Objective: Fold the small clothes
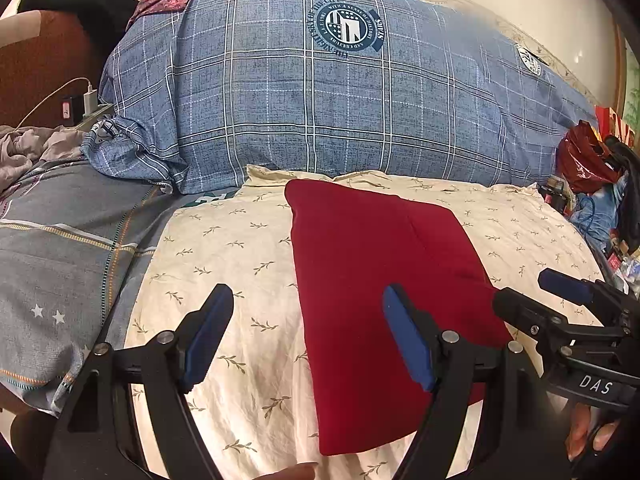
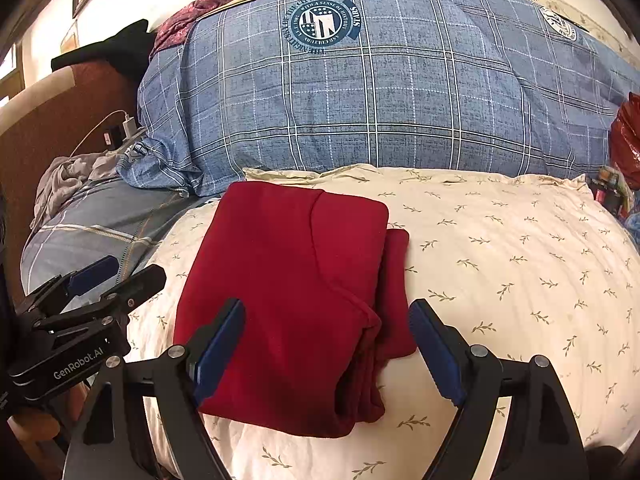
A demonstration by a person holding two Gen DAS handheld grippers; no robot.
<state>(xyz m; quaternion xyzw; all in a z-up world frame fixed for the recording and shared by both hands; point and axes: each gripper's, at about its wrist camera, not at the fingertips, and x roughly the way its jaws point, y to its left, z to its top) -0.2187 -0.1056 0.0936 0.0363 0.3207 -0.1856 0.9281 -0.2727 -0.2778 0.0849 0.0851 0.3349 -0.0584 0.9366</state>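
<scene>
A dark red garment (image 1: 380, 280) (image 2: 288, 280) lies folded into a flat rectangle on the cream leaf-print cloth (image 1: 240, 280) (image 2: 500, 260). A narrower folded layer sticks out along its right side in the right wrist view. My left gripper (image 1: 308, 320) (image 2: 120, 274) is open and hovers over the garment's near left edge, with the edge running under the gap between its blue pads. My right gripper (image 2: 328, 340) (image 1: 534, 290) is open too, its fingers wide apart above the garment's near right part. Neither gripper's pads press on the fabric.
A big blue plaid duvet (image 1: 320, 100) (image 2: 380, 100) is heaped behind the cloth. Grey plaid bedding (image 1: 60, 260) lies to the left, with a charger and cable (image 1: 90, 100) beyond it. A red plastic bag (image 1: 584, 156) and clutter crowd the right edge.
</scene>
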